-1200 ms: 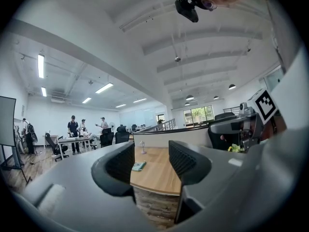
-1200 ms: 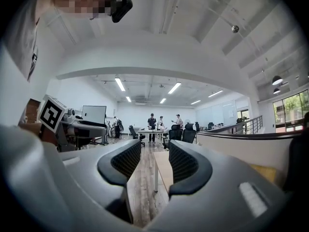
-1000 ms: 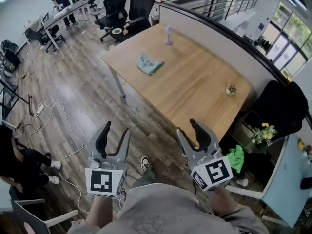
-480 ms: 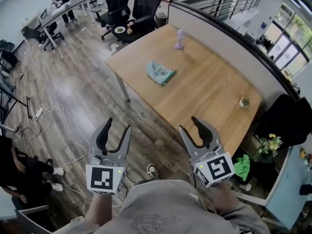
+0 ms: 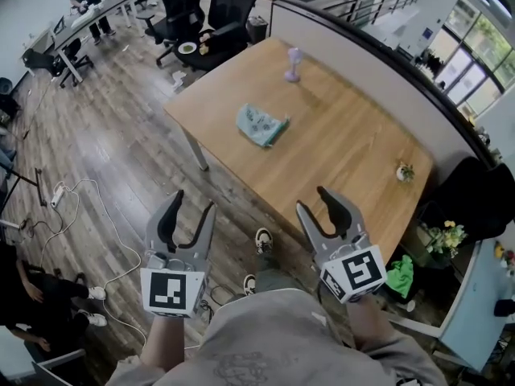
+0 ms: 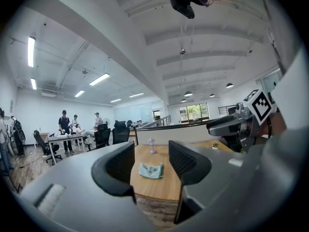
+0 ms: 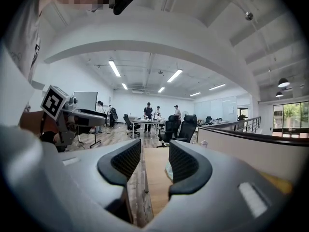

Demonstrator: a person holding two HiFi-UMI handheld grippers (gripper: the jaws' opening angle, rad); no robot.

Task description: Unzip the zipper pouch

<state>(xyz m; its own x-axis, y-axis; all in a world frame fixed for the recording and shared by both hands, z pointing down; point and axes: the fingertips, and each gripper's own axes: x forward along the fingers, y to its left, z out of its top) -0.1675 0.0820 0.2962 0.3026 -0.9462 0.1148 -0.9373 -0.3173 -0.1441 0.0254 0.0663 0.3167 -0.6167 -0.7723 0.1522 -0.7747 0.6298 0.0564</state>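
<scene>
A pale teal zipper pouch (image 5: 261, 125) lies flat on the wooden table (image 5: 338, 151), toward its left half. In the left gripper view the pouch (image 6: 150, 170) shows between the jaws, far off on the table. My left gripper (image 5: 188, 214) is held over the floor, well short of the table, open with nothing between its fingers. My right gripper (image 5: 317, 203) hangs near the table's front edge, open and empty too. In the right gripper view only a sliver of the pouch (image 7: 167, 169) peeks past the right jaw.
A small purple figure (image 5: 292, 63) stands at the table's far side and a little potted plant (image 5: 403, 171) near its right end. Black office chairs (image 5: 216, 24) sit behind the table, a grey partition (image 5: 386, 63) along its far edge. Cables (image 5: 88, 207) trail on the floor at left.
The view has shifted a little as the person stepped nearer; the table and pouch sit slightly closer. Both grippers stay open and empty in much the same pose.
</scene>
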